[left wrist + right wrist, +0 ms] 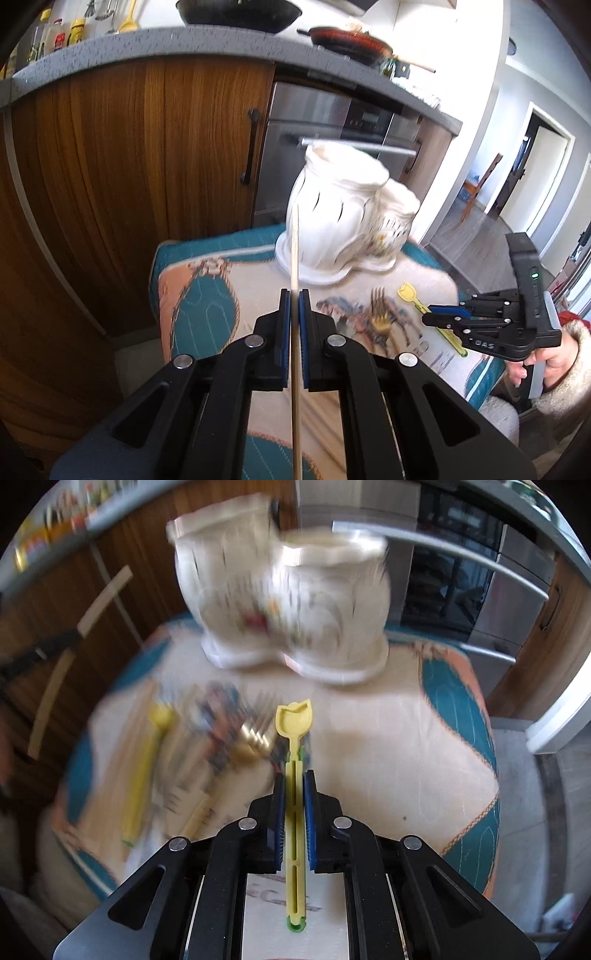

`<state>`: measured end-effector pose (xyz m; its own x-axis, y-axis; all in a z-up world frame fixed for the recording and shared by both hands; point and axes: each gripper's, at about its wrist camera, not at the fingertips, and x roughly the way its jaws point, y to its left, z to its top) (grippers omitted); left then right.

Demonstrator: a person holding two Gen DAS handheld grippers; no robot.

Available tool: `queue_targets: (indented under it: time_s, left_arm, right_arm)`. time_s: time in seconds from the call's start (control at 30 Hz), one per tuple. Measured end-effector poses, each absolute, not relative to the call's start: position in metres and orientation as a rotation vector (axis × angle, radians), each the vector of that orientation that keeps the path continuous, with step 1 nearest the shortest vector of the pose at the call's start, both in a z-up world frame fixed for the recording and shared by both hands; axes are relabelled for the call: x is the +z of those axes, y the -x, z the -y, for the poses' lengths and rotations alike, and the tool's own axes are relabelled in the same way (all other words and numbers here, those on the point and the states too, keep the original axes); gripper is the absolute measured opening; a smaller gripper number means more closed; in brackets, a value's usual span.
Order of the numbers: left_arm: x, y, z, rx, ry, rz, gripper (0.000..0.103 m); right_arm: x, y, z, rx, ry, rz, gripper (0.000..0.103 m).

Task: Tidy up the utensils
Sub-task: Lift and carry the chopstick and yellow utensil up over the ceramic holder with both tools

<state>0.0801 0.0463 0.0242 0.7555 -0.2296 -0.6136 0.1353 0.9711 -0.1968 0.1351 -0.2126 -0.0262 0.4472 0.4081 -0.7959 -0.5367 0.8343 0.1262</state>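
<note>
Wooden skewer [294,258] is sitting pinched in the closed left tongs [294,295], its tip pointing toward the white holder [332,225] at the far end of the cloth-covered surface [207,295], while the right tongs [294,775] are gripping a yellow scoop [294,723] by its handle just above the cloth. Nothing is showing above the holder's two rims, so the sorting is seemingly only beginning, with a gold fork [378,314], a second yellow utensil [142,771] and some pale sticks still lying loose. Motion blur is smearing that pile and the holder's insides are staying hidden.
</note>
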Motion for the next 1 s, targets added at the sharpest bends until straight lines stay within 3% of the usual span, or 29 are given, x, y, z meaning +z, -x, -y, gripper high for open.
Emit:
queue_targets:
  time_s: [0.27,0.47,1.0]
  left_arm:
    - [0.083,-0.107,-0.035,-0.258,0.175,-0.476,0.004]
    - [0.115,-0.156,-0.021,-0.246,0.22,-0.363,0.004]
    - [0.094,-0.215,0.004,-0.129,0.189,-0.2,0.004]
  right_arm:
    - [0.054,-0.146,0.233,0.616,-0.117,-0.575,0.011]
    - [0.074,-0.19,0.229,0.617,-0.249,-0.432,0.011]
    - [0.031,-0.246,0.217,0.495,-0.357,-0.351,0.011]
